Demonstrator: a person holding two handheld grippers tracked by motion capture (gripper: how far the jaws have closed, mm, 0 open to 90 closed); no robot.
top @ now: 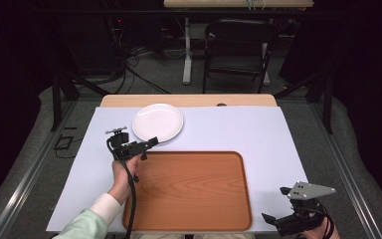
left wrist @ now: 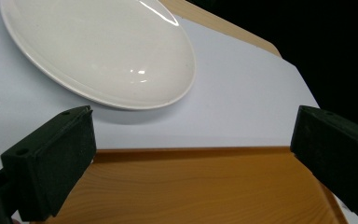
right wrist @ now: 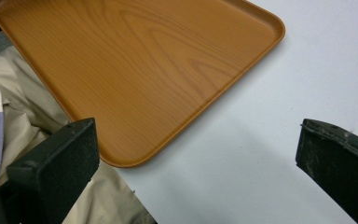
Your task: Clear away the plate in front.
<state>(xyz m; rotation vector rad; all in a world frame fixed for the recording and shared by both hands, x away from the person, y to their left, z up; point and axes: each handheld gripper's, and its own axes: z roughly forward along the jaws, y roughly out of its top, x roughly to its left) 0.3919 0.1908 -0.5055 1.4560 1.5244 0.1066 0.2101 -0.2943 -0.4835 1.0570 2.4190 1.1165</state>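
On the bench (top: 258, 134), a white plate (top: 157, 122) sits just beyond the far left corner of an empty wooden tray (top: 194, 191). The left claw (top: 148, 148) hovers spread over that tray corner, near the plate. The right claw (top: 273, 221) rests spread and empty off the tray's near right corner.

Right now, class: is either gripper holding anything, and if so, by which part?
Nothing is held. The left gripper is open near the plate, and the right gripper is open beside the tray.
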